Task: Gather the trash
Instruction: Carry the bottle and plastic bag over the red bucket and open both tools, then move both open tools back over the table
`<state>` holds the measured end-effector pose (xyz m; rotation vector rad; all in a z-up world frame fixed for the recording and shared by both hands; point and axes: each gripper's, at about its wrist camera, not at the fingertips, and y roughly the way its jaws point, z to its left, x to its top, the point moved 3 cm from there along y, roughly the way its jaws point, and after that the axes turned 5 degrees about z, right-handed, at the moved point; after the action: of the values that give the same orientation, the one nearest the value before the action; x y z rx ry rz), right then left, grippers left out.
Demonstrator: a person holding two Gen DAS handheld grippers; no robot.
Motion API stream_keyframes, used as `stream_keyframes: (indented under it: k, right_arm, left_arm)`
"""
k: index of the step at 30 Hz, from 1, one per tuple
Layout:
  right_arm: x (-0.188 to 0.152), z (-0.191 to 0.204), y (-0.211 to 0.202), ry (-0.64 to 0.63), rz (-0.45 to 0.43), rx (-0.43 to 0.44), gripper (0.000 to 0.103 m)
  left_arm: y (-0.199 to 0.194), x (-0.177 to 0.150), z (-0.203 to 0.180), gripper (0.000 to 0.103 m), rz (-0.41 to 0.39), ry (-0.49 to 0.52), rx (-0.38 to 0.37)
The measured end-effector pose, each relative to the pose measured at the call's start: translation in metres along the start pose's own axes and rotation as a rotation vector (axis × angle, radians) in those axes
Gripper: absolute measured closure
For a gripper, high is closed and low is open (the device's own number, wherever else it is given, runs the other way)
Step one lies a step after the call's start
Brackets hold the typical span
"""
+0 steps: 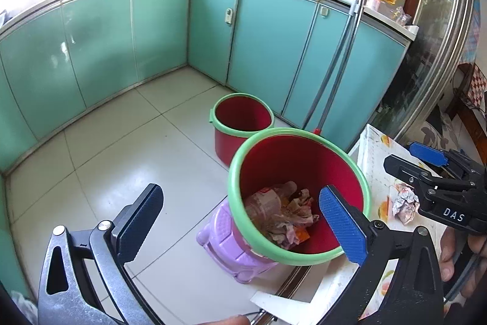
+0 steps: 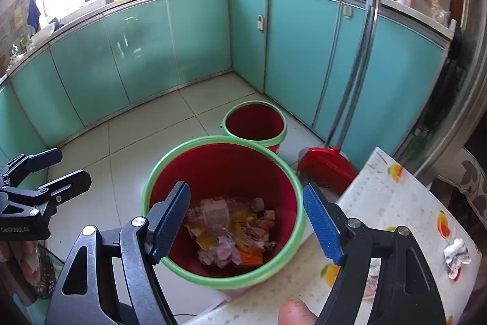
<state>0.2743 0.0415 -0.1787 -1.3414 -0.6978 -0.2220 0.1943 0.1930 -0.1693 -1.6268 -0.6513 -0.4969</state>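
A red bin with a green rim (image 1: 299,194) (image 2: 223,169) stands on a purple stool (image 1: 231,245) beside the table and holds crumpled wrappers and a plastic bottle (image 1: 268,200). My left gripper (image 1: 240,227) is open and empty, just left of and above the bin. My right gripper (image 2: 246,221) is open and empty, directly over the bin's mouth; it also shows in the left wrist view (image 1: 408,160). A crumpled wrapper (image 1: 403,201) lies on the table (image 2: 395,197); a small crumpled foil piece (image 2: 455,256) lies near its right edge.
A second, empty red bin (image 1: 242,119) (image 2: 255,124) stands on the tiled floor behind. A red dustpan and broom (image 2: 328,163) lean against the teal cabinets (image 1: 121,35). The counter above is crowded with cookware.
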Motion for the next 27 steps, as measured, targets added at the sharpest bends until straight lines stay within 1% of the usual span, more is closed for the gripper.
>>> stream_keyframes:
  k: [2,5,9,12,15,22,24,27]
  right_arm:
    - [-0.011,-0.015,-0.02,0.031,-0.012,-0.033,0.023]
    - [-0.029,-0.04,-0.053,0.081,-0.026,-0.076,0.019]
    - [-0.06,-0.075,-0.096,0.144,-0.044,-0.158,0.017]
    - [-0.085,-0.103,-0.124,0.188,-0.034,-0.238,0.016]
    - [-0.112,-0.128,-0.152,0.228,-0.024,-0.293,0.015]
    - [-0.189,-0.194,-0.206,0.364,-0.001,-0.359,0.015]
    - [-0.212,-0.212,-0.215,0.403,0.015,-0.381,0.015]
    - [-0.243,-0.232,-0.223,0.449,0.033,-0.393,0.015]
  left_arm:
    - [-0.003,0.0,-0.017,0.0,-0.006,0.032,-0.005]
    - [-0.007,0.001,-0.045,0.0,-0.009,0.077,-0.033]
    - [-0.014,-0.001,-0.084,0.0,-0.013,0.142,-0.067]
    - [-0.018,-0.004,-0.115,0.0,-0.01,0.189,-0.095]
    - [-0.023,-0.012,-0.149,0.0,0.0,0.251,-0.13]
    - [-0.027,-0.039,-0.229,0.0,0.043,0.376,-0.216]
    - [-0.026,-0.048,-0.249,0.0,0.057,0.41,-0.234]
    - [-0.021,-0.058,-0.275,0.0,0.089,0.436,-0.255]
